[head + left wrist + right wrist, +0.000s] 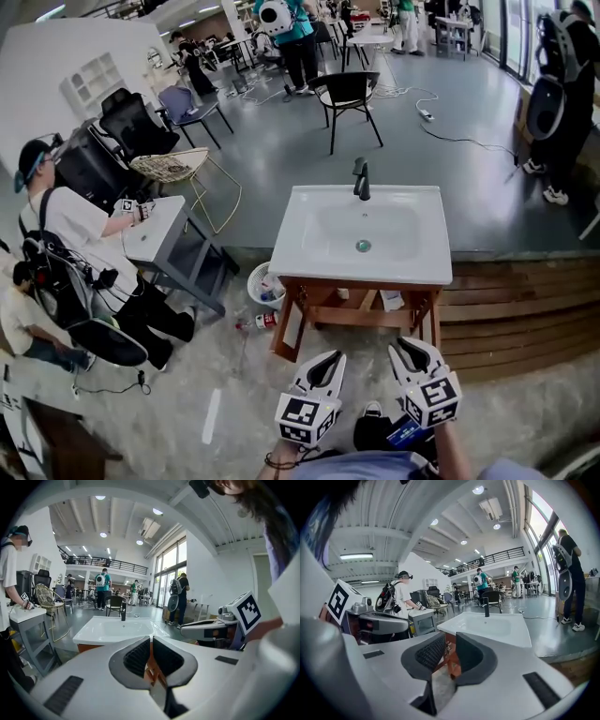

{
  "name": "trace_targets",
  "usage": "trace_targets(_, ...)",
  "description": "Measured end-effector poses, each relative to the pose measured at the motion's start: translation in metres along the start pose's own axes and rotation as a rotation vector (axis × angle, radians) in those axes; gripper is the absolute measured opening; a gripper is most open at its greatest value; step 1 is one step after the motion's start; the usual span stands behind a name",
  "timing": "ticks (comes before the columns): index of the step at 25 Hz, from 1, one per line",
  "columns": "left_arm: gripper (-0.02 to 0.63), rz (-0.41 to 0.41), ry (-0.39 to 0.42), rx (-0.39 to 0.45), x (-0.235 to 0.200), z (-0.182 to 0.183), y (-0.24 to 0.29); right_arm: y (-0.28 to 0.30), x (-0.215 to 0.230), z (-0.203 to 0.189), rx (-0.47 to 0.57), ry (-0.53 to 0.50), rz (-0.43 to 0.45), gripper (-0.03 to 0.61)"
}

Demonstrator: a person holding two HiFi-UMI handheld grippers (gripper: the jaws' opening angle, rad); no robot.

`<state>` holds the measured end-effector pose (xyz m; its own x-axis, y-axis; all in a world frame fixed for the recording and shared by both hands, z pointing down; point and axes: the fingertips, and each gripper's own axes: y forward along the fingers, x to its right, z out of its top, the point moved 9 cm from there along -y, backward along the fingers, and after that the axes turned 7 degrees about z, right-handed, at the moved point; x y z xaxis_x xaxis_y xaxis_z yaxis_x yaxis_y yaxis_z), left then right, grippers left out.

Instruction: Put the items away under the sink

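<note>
Both hands are waiting empty near the sink [300, 255], with the job looking only partly done.
The left gripper [328, 356] is holding its jaws practically together, gripping nothing. The right gripper [406, 345] is keeping a narrow gap, also empty. A white container [392, 300] is already sitting under the sink, on the right. Left of the stand, a basket [253, 278] of items and a fallen bottle [263, 322] are probably still waiting.

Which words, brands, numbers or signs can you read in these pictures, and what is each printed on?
None can be read.
On the left gripper and right gripper: black-and-white square patterns, no words.
The bottle on the floor: red label, too small to read.
</note>
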<state>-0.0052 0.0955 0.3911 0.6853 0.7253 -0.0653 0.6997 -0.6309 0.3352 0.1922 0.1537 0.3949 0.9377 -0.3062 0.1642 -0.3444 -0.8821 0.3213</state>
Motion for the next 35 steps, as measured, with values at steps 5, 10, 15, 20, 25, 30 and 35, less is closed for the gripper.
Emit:
trace_targets(5,0.018,-0.008,0.002,0.003,-0.005,-0.009,-0.031,-0.013,-0.033,-0.005,0.006,-0.004,-0.019,0.080)
trace_targets(10,0.018,-0.021,0.002,0.010,-0.008,-0.025,-0.072,-0.029,-0.077,-0.017,0.005,-0.017,-0.030,0.080)
trace_targets(15,0.018,-0.028,-0.005,0.011,-0.010,-0.044,-0.119,-0.050,-0.122,-0.030,0.020,-0.011,-0.058,0.075)
trace_targets(20,0.018,-0.052,0.002,0.024,-0.002,-0.059,-0.162,-0.079,-0.162,-0.047,0.029,-0.016,-0.089,0.074)
trace_targets(25,0.018,-0.090,0.021,0.039,0.011,-0.069,-0.197,-0.107,-0.195,-0.059,0.041,-0.021,-0.120,0.074)
trace_targets(30,0.018,-0.116,0.034,0.055,0.020,-0.074,-0.220,-0.129,-0.220,-0.067,0.042,-0.031,-0.139,0.074)
trace_targets(35,0.018,-0.134,0.042,0.081,0.024,-0.078,-0.240,-0.142,-0.236,-0.073,0.055,-0.028,-0.153,0.071)
